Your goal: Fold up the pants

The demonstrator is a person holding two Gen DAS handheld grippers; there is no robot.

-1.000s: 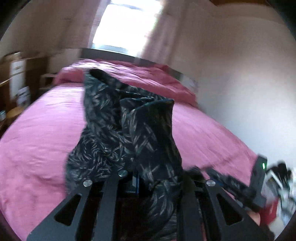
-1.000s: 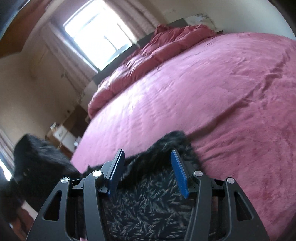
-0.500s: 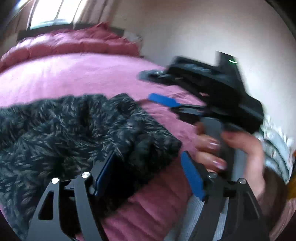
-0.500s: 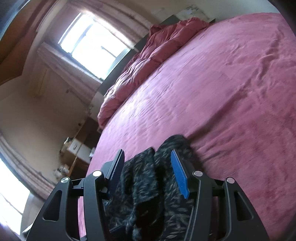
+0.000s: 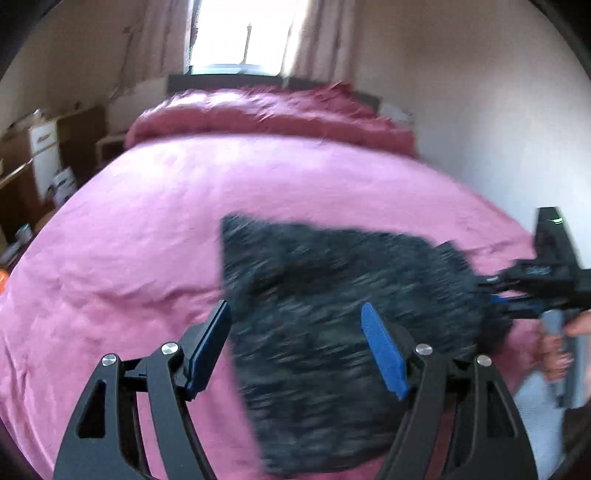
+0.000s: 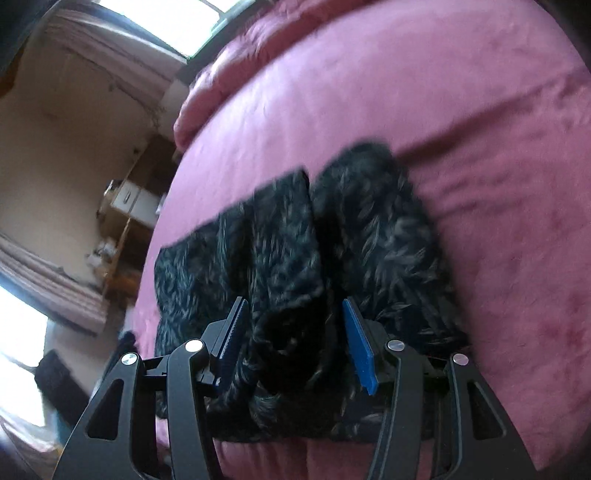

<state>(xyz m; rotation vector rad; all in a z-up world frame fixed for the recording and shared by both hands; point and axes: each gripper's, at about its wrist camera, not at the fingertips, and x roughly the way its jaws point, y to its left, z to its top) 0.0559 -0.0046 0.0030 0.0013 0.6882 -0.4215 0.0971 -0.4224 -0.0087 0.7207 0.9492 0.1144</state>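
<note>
The dark patterned pants (image 5: 332, 302) lie folded in a flat bundle on the pink bed (image 5: 147, 206). My left gripper (image 5: 295, 347) is open just above the near part of the pants, its blue pads apart and holding nothing. In the right wrist view the pants (image 6: 295, 251) lie in folded layers ahead of my right gripper (image 6: 295, 343), which is open with a fold of fabric between its jaws, not clamped. The right gripper also shows in the left wrist view (image 5: 506, 302) at the right end of the pants, held by a hand.
A bunched pink duvet (image 5: 273, 114) lies at the head of the bed under a bright window (image 5: 240, 33). Wooden shelves and boxes (image 5: 44, 155) stand left of the bed. A pale wall (image 5: 480, 129) runs along the right side.
The left gripper let go of the pants, opened and drew back; the pants dropped from hanging to lying flat on the bed. The right gripper stayed open and moved closer over the folds.
</note>
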